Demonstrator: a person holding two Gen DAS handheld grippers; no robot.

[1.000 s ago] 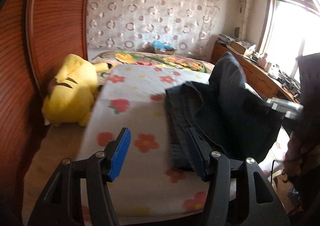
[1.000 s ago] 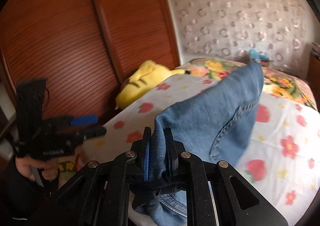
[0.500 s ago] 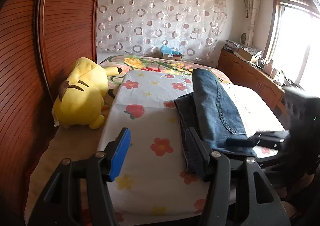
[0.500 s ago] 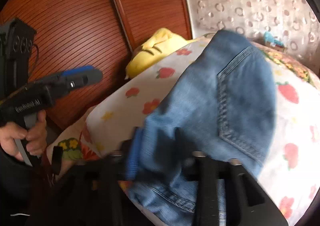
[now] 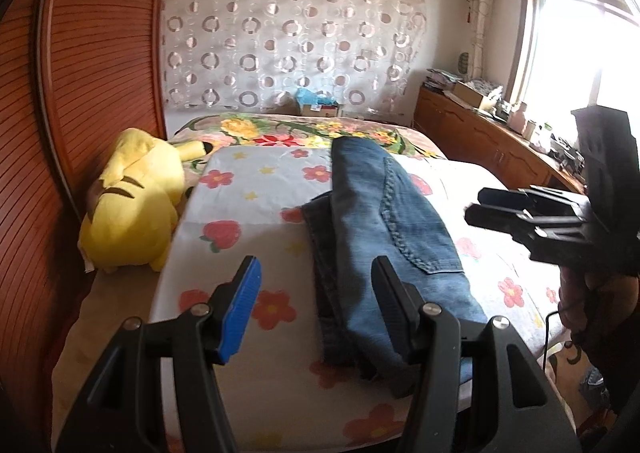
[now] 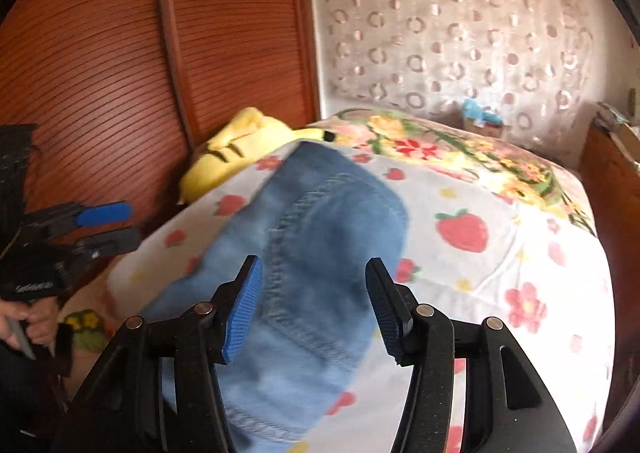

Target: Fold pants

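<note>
Right wrist view: the right gripper (image 6: 314, 303) fingers are spreading apart above the jeans (image 6: 312, 253), gripping nothing; the left gripper (image 5: 316, 303) hangs open, empty. The jeans lie folded lengthwise, overhanging the bed (image 5: 240, 237) near edge. They could slide off. Clear sheet either side.

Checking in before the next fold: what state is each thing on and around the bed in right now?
Jeans: folded lengthwise, lying flat on the bed, held by nothing.
Left hand-held gripper: open, empty, beside the jeans' near end.
Right hand-held gripper: jaws opening, above the jeans, nothing pinched.
Yellow plush toy: lying on its side at the bed's edge by the wardrobe.
Wardrobe door: closed.
</note>
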